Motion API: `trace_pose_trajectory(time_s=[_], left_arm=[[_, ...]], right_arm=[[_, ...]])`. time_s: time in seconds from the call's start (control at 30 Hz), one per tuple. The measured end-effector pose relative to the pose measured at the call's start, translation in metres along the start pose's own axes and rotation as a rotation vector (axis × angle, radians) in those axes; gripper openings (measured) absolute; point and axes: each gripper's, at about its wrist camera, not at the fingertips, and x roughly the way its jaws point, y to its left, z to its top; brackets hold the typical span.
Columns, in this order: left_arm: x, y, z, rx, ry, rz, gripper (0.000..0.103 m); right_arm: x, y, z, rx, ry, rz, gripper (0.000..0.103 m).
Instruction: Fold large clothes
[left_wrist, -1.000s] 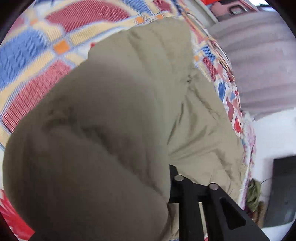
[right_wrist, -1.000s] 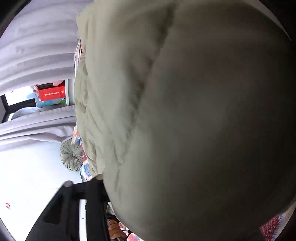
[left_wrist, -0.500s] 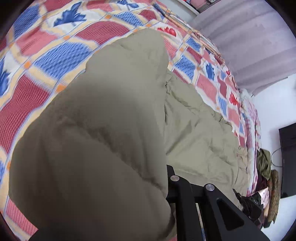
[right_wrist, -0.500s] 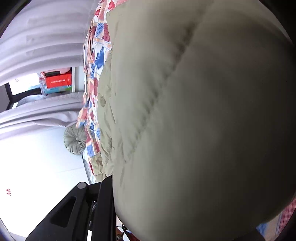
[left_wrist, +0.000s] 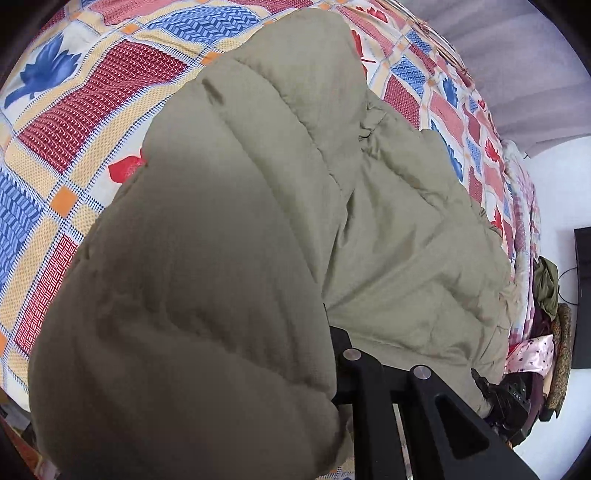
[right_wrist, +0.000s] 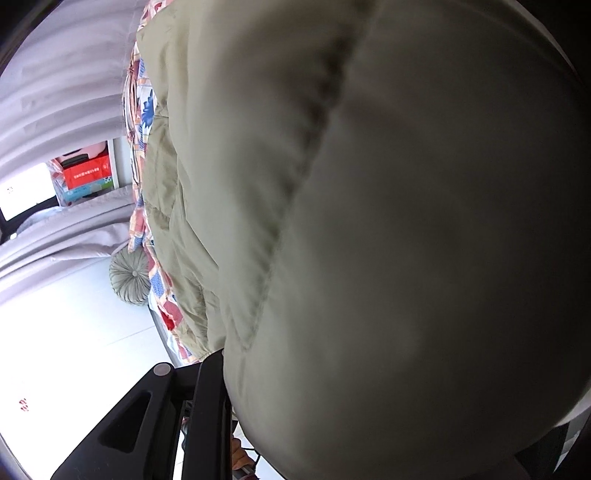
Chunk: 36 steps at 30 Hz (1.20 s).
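A large olive quilted jacket (left_wrist: 406, 236) lies on a bed with a patchwork cover (left_wrist: 92, 96). My left gripper (left_wrist: 332, 369) is shut on a puffy fold of the jacket that bulges up over the left of the left wrist view; only its right finger (left_wrist: 373, 406) shows. In the right wrist view the jacket (right_wrist: 406, 240) fills most of the frame. My right gripper (right_wrist: 229, 398) is shut on it, with only its left finger (right_wrist: 177, 417) showing.
A grey curtain (left_wrist: 517, 55) hangs beyond the bed. Other clothes (left_wrist: 546, 284) are piled at the bed's far right edge beside a black screen (left_wrist: 581, 295). In the right wrist view a round grey cushion (right_wrist: 131, 275) and a red box (right_wrist: 86, 171) stand by the curtain.
Both grippers have kept their hold and carried the jacket's fold across the bed. More bed cover now shows in the left wrist view, and the jacket lies flatter.
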Motion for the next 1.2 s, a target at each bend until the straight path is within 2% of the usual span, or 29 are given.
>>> trace_pose_trajectory(time_s=[0.03,0.07,0.1,0.17,0.23,0.3,0.33,0.4,0.43,0.5,0.53,0.6,0.63,0.67,0.73,0.8,0.83,0.9,1.0,1.03,1.17,1.2], left_arm=[[-0.001,0.001,-0.002,0.003,0.002,0.018,0.023],[-0.003,0.001,-0.004,0.009,0.004,0.055,0.035],[-0.005,0.002,-0.005,0.014,0.006,0.097,0.051],[-0.013,0.006,-0.007,0.014,-0.001,0.165,0.062],[-0.022,0.013,-0.010,-0.003,0.012,0.165,0.062],[-0.035,0.017,-0.014,0.005,0.026,0.202,0.062],[-0.044,0.018,-0.015,0.022,0.027,0.223,0.062],[-0.066,0.021,-0.018,0.066,0.010,0.278,0.062],[-0.081,0.022,-0.019,0.090,-0.016,0.319,0.062],[-0.110,0.023,-0.015,0.116,-0.071,0.353,0.062],[-0.124,0.021,-0.010,0.111,-0.101,0.339,0.062],[-0.141,0.011,0.000,0.131,-0.158,0.287,0.062],[-0.142,0.002,0.007,0.155,-0.174,0.269,0.062],[-0.138,-0.010,0.014,0.191,-0.177,0.240,0.062],[-0.118,-0.038,0.030,0.247,-0.157,0.186,0.062],[-0.089,-0.069,0.039,0.324,-0.128,0.139,0.062],[-0.075,-0.084,0.041,0.360,-0.115,0.112,0.062],[-0.042,-0.112,0.040,0.415,-0.083,0.069,0.062],[0.009,-0.143,0.036,0.473,-0.040,0.077,0.062],[0.024,-0.154,0.038,0.491,-0.042,0.096,0.062],[0.065,-0.166,0.060,0.527,-0.102,0.160,0.062],[0.072,-0.166,0.067,0.524,-0.101,0.163,0.062]], right_arm=[[0.002,0.002,0.002,-0.009,0.003,-0.010,0.024],[0.003,0.004,0.003,-0.017,0.005,-0.020,0.025],[0.004,0.005,0.003,-0.017,0.007,-0.026,0.029],[0.001,0.008,0.005,-0.007,0.013,-0.045,0.033],[0.000,0.012,0.007,-0.007,0.019,-0.083,0.046],[-0.004,0.019,0.008,-0.023,0.038,-0.161,0.059],[-0.007,0.024,0.007,-0.042,0.051,-0.210,0.062],[-0.017,0.038,0.000,-0.110,0.086,-0.297,0.062],[-0.022,0.045,-0.003,-0.146,0.102,-0.321,0.062],[-0.038,0.064,-0.012,-0.241,0.137,-0.381,0.062],[-0.046,0.075,-0.017,-0.283,0.149,-0.382,0.062],[-0.064,0.096,-0.026,-0.351,0.147,-0.314,0.060],[-0.074,0.106,-0.028,-0.386,0.126,-0.271,0.050],[-0.080,0.123,-0.027,-0.432,0.090,-0.237,0.044],[-0.082,0.142,-0.018,-0.477,0.017,-0.237,0.034],[-0.064,0.156,-0.003,-0.497,-0.007,-0.230,0.025],[-0.045,0.170,0.004,-0.508,-0.003,-0.234,0.025],[-0.010,0.171,-0.013,-0.547,0.022,-0.235,0.024],[0.040,0.170,-0.009,-0.622,0.059,-0.265,0.024],[0.029,0.155,-0.011,-0.635,0.071,-0.267,0.024],[0.081,0.148,0.016,-0.656,0.096,-0.304,0.024],[0.085,0.143,0.023,-0.652,0.096,-0.309,0.021]])
